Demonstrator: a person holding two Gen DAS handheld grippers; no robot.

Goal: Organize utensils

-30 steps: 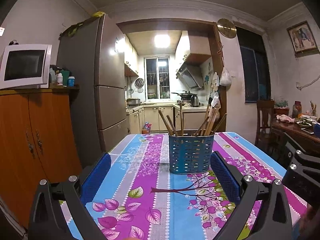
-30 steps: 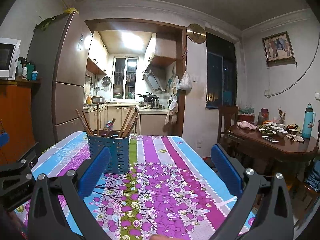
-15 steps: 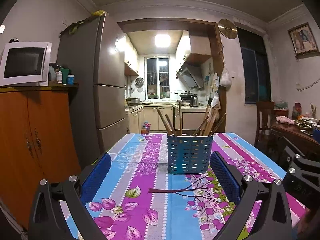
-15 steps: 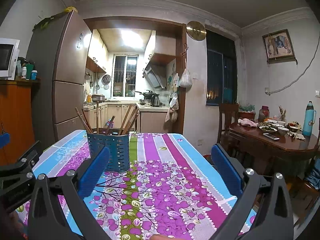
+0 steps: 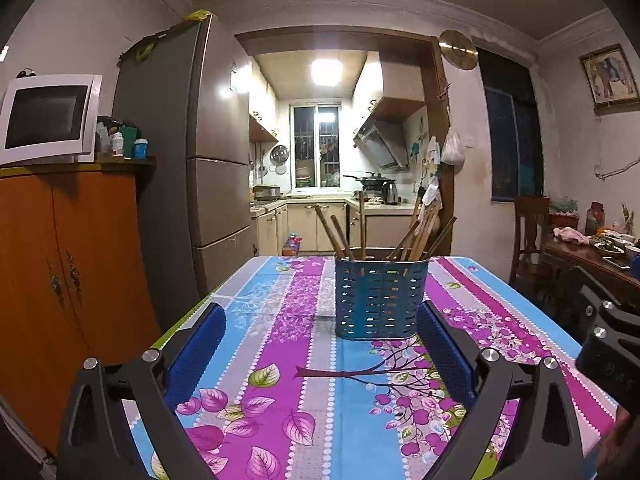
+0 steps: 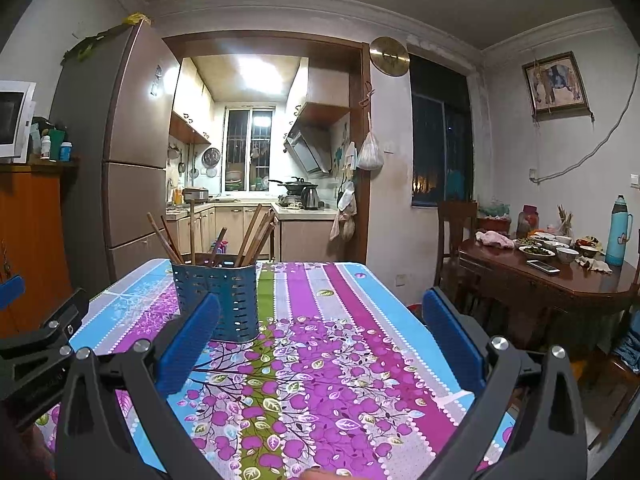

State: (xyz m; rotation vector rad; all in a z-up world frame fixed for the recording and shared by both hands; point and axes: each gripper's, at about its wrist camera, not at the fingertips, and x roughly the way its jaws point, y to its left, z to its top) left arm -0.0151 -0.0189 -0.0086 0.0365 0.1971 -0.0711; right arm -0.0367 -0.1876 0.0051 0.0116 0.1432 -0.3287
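Observation:
A blue perforated utensil holder [image 5: 380, 298] stands upright on the flowered tablecloth [image 5: 304, 360], with several wooden chopsticks [image 5: 416, 236] sticking out of it. It also shows in the right wrist view [image 6: 222, 300], left of centre. My left gripper [image 5: 320, 332] is open and empty, just in front of the holder. My right gripper [image 6: 320, 320] is open and empty, to the right of the holder. Each gripper shows at the edge of the other's view.
An orange cabinet [image 5: 60, 280] with a microwave [image 5: 48, 118] and a fridge [image 5: 192, 184] stand left of the table. A wooden dining table [image 6: 560, 280] with dishes and a chair [image 6: 456, 240] stand to the right. The kitchen lies behind.
Both grippers have drifted slightly back and upward; the holder sits a little lower and farther in the views. Nothing was grasped or released.

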